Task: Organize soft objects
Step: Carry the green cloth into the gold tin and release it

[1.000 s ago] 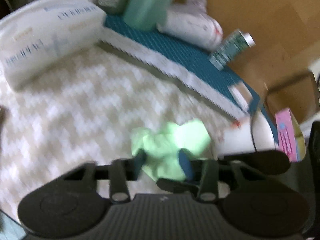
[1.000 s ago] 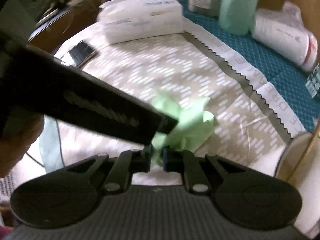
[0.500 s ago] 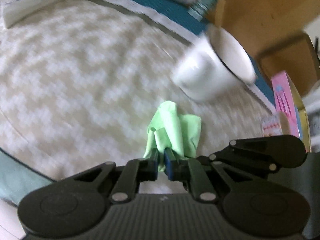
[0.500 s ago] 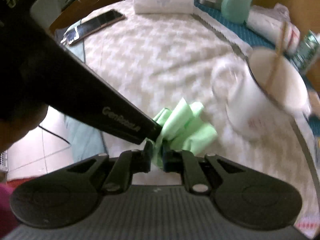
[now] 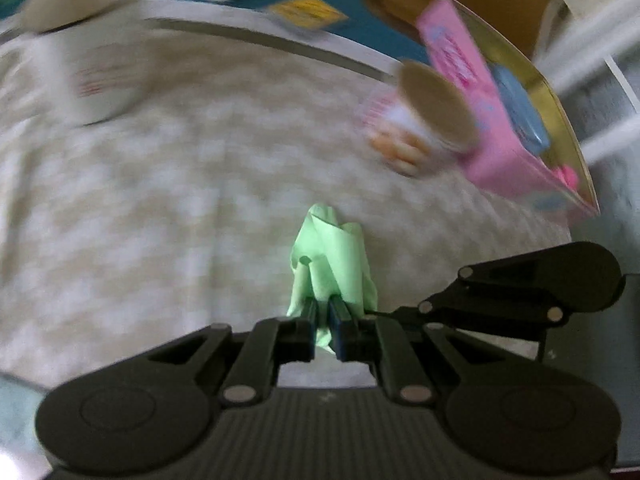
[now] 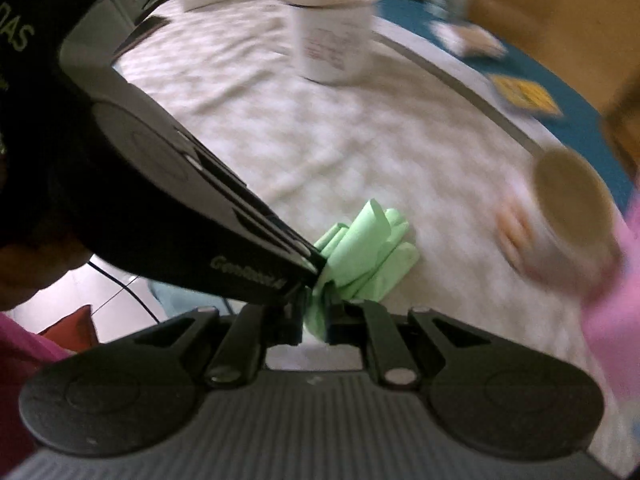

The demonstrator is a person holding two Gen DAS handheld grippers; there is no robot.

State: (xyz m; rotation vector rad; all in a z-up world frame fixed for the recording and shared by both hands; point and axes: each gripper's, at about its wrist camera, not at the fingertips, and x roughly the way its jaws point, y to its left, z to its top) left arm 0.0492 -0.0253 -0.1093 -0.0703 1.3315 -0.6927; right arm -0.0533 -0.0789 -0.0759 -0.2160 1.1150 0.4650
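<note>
Both grippers were matte black: the left gripper (image 5: 324, 324) and right gripper (image 6: 316, 316) each had a ribbed base, round side housings, silver pivot screws and blue-padded fingers (image 5: 340, 320). Grey lettering marked one arm; a magenta sleeve (image 6: 16, 360) showed at nine o'clock.

Green cloth (image 5: 334, 264): thin, soft, matt fabric, crumpled into folds. Left gripper (image 5: 324, 326): matt black plastic, ribbed grey housing, small metal pins at linkages, blue pad faces. Right gripper (image 6: 316, 316): same matt black plastic, ribbed housing. Tablecloth (image 5: 168, 200): woven fabric, beige-white pattern, matt, lightly creased. White mug (image 6: 332, 28): smooth, glossy, enamel-like. Pink box (image 5: 500, 120): printed cardboard, slight sheen. Paper cup (image 6: 568, 204): matt brown top, printed wall.
</note>
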